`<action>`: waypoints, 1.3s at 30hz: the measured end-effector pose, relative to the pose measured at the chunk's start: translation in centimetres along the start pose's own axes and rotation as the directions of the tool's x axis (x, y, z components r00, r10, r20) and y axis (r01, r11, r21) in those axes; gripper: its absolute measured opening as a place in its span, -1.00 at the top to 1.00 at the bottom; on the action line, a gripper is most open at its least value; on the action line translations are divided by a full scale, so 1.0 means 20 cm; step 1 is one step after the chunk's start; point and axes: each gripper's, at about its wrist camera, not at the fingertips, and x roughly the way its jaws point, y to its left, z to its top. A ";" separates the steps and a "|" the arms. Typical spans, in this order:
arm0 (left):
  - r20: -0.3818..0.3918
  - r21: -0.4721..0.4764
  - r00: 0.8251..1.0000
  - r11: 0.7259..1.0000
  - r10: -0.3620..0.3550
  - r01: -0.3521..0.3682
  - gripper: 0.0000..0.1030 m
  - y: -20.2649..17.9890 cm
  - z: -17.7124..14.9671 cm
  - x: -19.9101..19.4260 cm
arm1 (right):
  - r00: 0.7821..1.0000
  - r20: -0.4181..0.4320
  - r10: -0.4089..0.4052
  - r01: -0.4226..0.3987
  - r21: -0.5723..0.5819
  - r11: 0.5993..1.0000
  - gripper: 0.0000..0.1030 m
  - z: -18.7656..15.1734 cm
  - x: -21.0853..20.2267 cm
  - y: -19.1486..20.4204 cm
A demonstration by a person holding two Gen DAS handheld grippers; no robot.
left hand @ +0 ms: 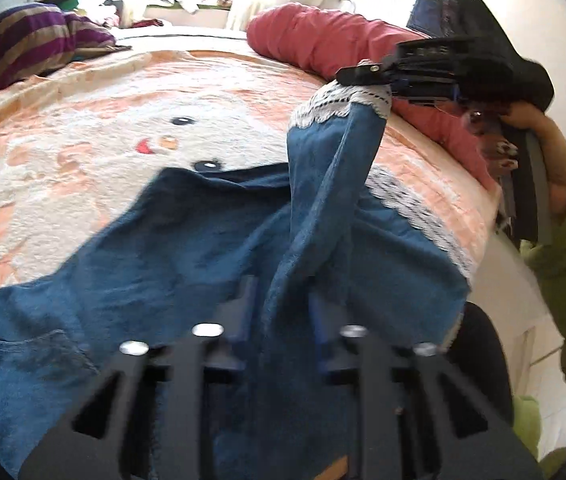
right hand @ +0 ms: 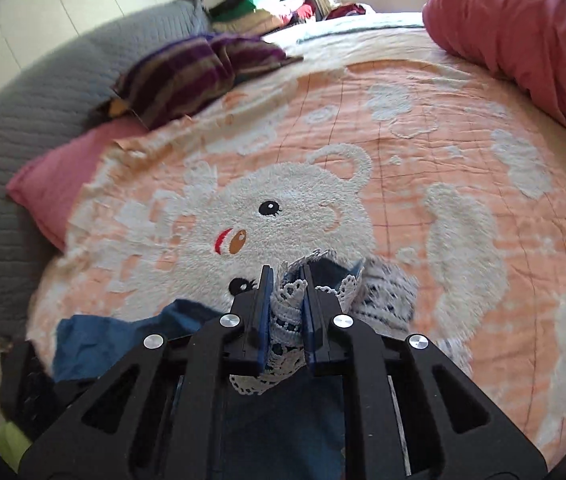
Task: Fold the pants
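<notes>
Pinching pants (right hand: 287, 312) btwn right tool (right hand: 286, 276)

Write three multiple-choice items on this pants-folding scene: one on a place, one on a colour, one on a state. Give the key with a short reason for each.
1. Where does the red bolster lie?
A. along the bed's far right side
B. on the floor
C. on top of the pants

2. What colour are the pants?
A. black
B. blue denim
C. green

3. What is the state of the right claw?
A. open above the blanket
B. shut on nothing
C. shut on the white lace hem

Key: 1 A, it lies along the right side of the peach blanket. 2 B, the cloth is blue denim in both views. 3 C, the lace hem is pinched between its pads and lifted.
</notes>
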 end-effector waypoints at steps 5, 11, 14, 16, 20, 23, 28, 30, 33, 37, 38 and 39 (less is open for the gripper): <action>-0.003 0.087 0.999 0.996 -0.035 0.035 0.91 -0.10 -0.02 -0.04 | 0.997 0.049 0.067 -0.069 0.044 0.997 0.84 -0.13 -0.20 -0.09; -0.015 0.162 0.995 0.982 -0.100 0.101 0.92 -0.22 -0.06 -0.09 | 0.995 0.080 0.061 -0.067 0.074 0.995 0.80 -0.37 -0.39 -0.22; -0.039 0.180 0.993 0.977 -0.109 0.115 0.92 -0.25 -0.08 -0.06 | 0.999 0.048 0.014 -0.019 0.096 0.995 0.66 -0.51 -0.41 -0.31; -0.058 0.188 0.992 0.975 -0.111 0.120 0.92 -0.26 -0.09 -0.04 | 0.999 0.034 0.001 -0.005 0.130 0.991 0.52 -0.60 -0.41 -0.37; -0.079 0.207 0.991 0.971 -0.109 0.124 0.92 -0.30 -0.12 -0.02 | 0.999 0.035 -0.011 0.005 0.172 0.985 0.31 -0.77 -0.46 -0.45; -0.086 0.215 0.991 0.969 -0.101 0.118 0.92 -0.31 -0.13 -0.02 | 0.999 0.037 -0.022 0.015 0.186 0.982 0.27 -0.85 -0.49 -0.47; -0.093 0.230 0.992 0.968 -0.085 0.105 0.92 -0.32 -0.14 -0.01 | 0.999 0.036 -0.009 0.001 0.211 0.978 0.13 -0.92 -0.51 -0.48; -0.097 0.232 0.992 0.968 -0.078 0.098 0.92 -0.32 -0.15 0.00 | 1.000 0.000 -0.023 0.023 0.202 0.979 0.13 -0.93 -0.47 -0.46; -0.100 0.235 0.992 0.967 -0.072 0.094 0.92 -0.33 -0.15 0.00 | 0.999 -0.036 -0.013 0.020 0.189 0.982 0.45 -0.95 -0.42 -0.44; -0.101 0.245 0.992 0.965 -0.071 0.094 0.92 -0.34 -0.15 -0.01 | 0.999 -0.041 -0.020 0.024 0.122 0.992 0.76 -0.94 -0.42 -0.39; -0.103 0.246 0.992 0.964 -0.077 0.100 0.92 -0.34 -0.15 -0.01 | 0.999 -0.035 -0.034 0.038 0.108 0.993 0.76 -0.94 -0.44 -0.39; -0.108 0.246 0.990 0.963 -0.090 0.115 0.92 -0.35 -0.15 -0.02 | 0.998 -0.031 -0.053 0.056 0.096 0.994 0.77 -0.94 -0.46 -0.39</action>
